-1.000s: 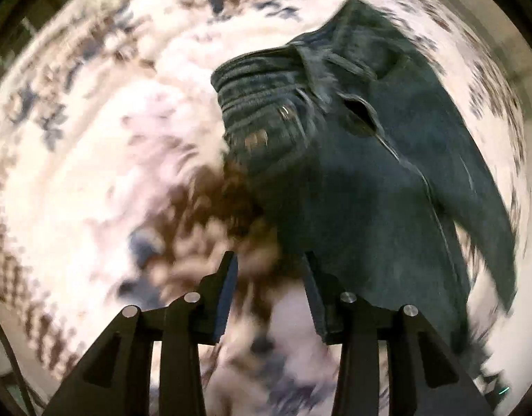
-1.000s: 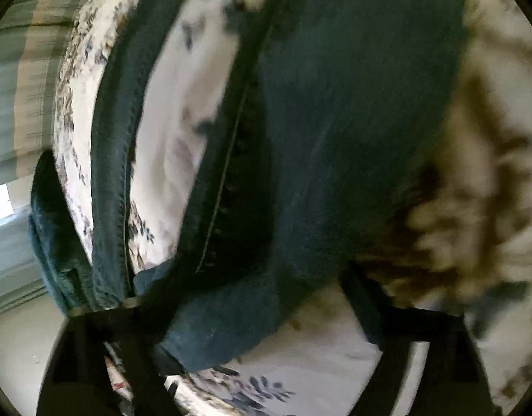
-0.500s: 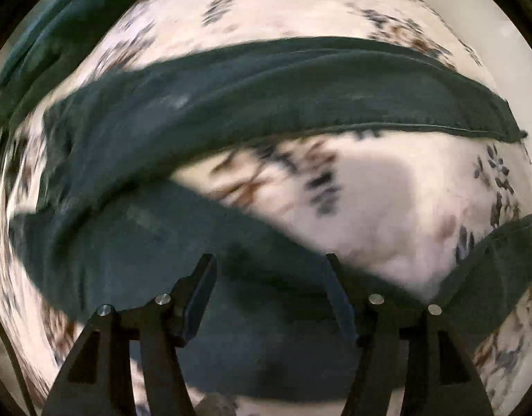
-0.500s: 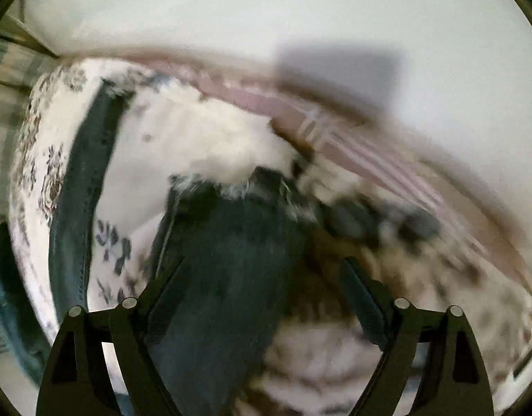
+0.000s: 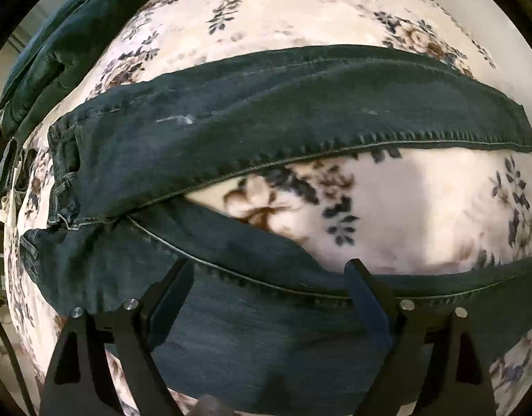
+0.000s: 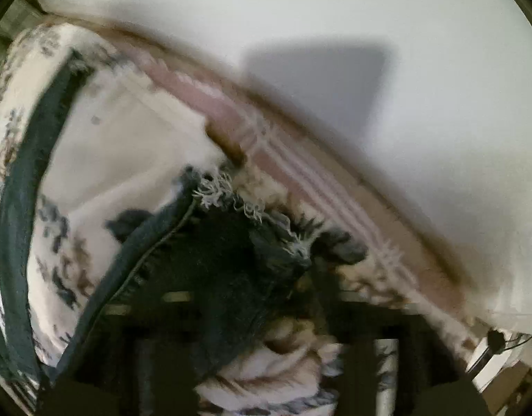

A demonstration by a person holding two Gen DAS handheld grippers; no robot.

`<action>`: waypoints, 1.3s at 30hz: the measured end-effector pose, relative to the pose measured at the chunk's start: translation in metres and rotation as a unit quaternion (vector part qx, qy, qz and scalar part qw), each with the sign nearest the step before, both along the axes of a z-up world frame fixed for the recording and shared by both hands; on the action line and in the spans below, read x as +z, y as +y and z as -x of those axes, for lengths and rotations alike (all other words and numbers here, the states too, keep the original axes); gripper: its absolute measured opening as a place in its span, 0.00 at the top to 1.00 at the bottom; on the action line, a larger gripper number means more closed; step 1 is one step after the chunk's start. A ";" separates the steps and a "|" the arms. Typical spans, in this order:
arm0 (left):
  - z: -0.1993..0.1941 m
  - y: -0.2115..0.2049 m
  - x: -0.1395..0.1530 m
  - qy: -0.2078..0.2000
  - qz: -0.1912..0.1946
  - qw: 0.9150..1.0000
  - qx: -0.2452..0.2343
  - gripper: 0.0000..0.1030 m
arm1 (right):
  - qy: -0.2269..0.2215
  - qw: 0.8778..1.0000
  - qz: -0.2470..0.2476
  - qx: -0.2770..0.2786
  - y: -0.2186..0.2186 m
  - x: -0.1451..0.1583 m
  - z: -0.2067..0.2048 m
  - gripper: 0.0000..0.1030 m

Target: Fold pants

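Dark blue jeans (image 5: 266, 111) lie flat on a floral blanket (image 5: 422, 208), waistband (image 5: 65, 173) at the left and the two legs spread apart toward the right. My left gripper (image 5: 269, 298) hovers over the nearer leg (image 5: 266, 353). Its jaws are opening and stand wide, the denim lying below them unpinched. In the blurred right wrist view, the frayed hem (image 6: 231, 201) of one leg lies between the dark, smeared fingers of my right gripper (image 6: 252, 329), which stand far apart. The other leg (image 6: 23, 173) runs along the left edge.
More dark folded cloth (image 5: 58, 45) sits at the blanket's far left corner. A pale wall (image 6: 335, 34) rises just beyond the hem end, with a pink striped sheet edge (image 6: 283, 163) along its foot. The bed's edge drops off at the left.
The left view swung from the jeans' waist to above the two legs, and its fingers spread wide. The right view travelled along the leg to the frayed hem by the wall.
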State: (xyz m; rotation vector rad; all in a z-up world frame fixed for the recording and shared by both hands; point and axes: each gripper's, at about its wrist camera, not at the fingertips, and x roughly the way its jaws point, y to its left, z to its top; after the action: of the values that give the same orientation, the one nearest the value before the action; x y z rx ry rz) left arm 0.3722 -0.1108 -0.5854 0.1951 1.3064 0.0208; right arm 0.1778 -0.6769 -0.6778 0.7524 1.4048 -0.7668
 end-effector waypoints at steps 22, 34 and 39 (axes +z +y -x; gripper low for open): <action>0.046 0.210 0.006 0.000 -0.064 0.977 0.204 0.14 | 0.113 0.709 -0.079 0.692 0.338 -0.027 -0.128 0.81; 0.055 0.335 0.033 -0.047 -0.007 0.937 0.347 0.14 | 0.001 0.911 -0.147 0.384 0.255 0.034 -0.069 0.30; 0.040 0.387 0.048 -0.062 0.091 0.936 0.334 0.14 | -0.053 0.954 -0.214 0.204 0.230 0.028 -0.019 0.30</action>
State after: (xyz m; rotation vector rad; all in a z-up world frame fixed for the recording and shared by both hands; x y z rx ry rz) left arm 0.3324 0.2759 -0.5370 -0.4102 1.1888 0.4815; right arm 0.1970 -0.4471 -0.6499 0.7814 1.5793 -0.0942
